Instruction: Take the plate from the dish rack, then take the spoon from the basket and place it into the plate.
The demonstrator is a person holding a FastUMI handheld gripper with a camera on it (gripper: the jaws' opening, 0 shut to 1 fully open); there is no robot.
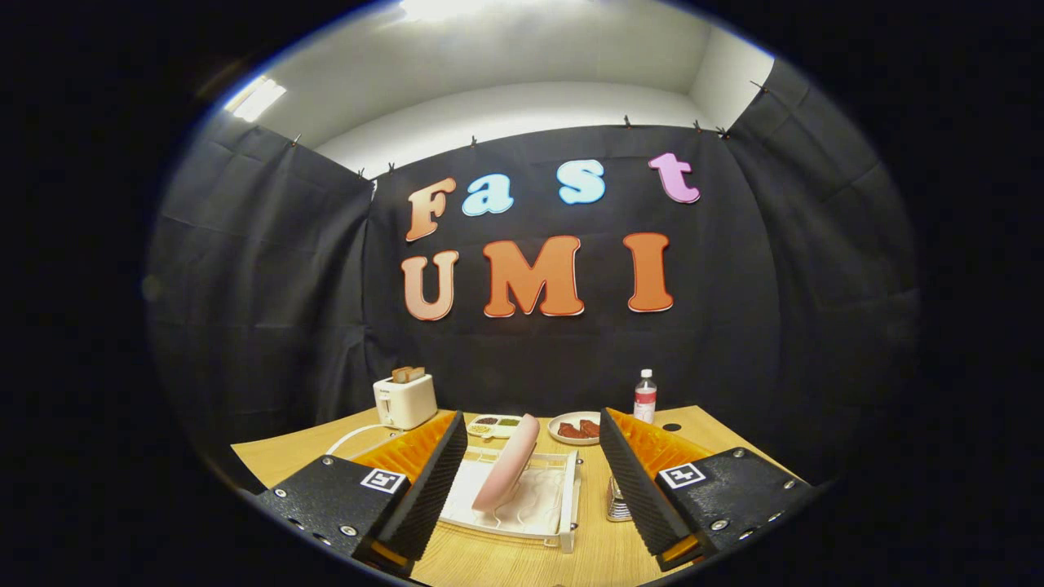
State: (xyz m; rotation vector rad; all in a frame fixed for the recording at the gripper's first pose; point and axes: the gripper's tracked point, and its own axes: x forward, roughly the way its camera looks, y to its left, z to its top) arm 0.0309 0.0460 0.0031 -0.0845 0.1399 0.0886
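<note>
- The gripper (pixel 534 481) hangs above the wooden desk (pixel 506 562) with its fingers spread wide apart, holding nothing.
- Between the fingers sits the white dish rack (pixel 563 509), and a pink plate (pixel 507 465) stands on edge in it, leaning.
- Just beside the rack, partly hidden behind one finger, is a wire basket (pixel 617 501); whether a spoon lies in it cannot be told.
- Beyond the rack lie a divided tray of small foods (pixel 493 425) and a round dish with brown pieces (pixel 575 428).
- A white toaster (pixel 404 400) with bread slices stands at one far side, and a clear bottle (pixel 645 397) at the other.
</note>
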